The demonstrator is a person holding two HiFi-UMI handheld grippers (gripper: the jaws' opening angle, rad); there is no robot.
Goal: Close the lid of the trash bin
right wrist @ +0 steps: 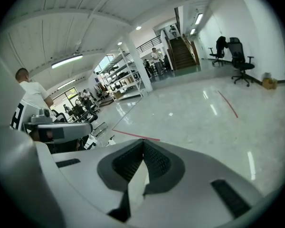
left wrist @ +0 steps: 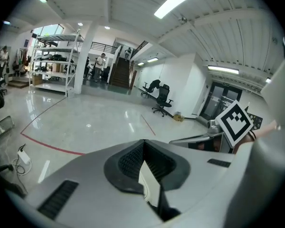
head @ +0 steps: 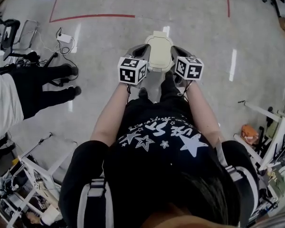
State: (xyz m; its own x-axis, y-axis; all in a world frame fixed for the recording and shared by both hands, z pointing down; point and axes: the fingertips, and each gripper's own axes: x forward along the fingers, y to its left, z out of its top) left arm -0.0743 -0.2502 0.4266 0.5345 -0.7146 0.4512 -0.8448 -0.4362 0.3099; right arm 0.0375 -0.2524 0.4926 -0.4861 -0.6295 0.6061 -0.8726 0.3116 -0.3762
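Nearest the lens, the person's black star-printed shirt (head: 156,141) fills the lower head view, with both bare forearms reaching forward over the glossy floor (head: 204,13).

One trash bin (head: 156,77) stands on the floor just ahead of the person's feet. Its one cream lid (head: 159,51) faces straight up and, as far as the steep view shows, lies flat over the bin. The lid is a rounded oblong whose long axis runs away from the person, with a small tab at the far end.

Two tongs flank it. The left tongs (head: 137,50) sit just beside the lid's left edge and the right tongs (head: 178,50) just beside its right edge, both pointing forward. I cannot tell whether they touch it. Each carries one marker cube.

In each gripper view the jaws meet at the tips, grasping nothing. One bystander (head: 33,91) stands at the left.
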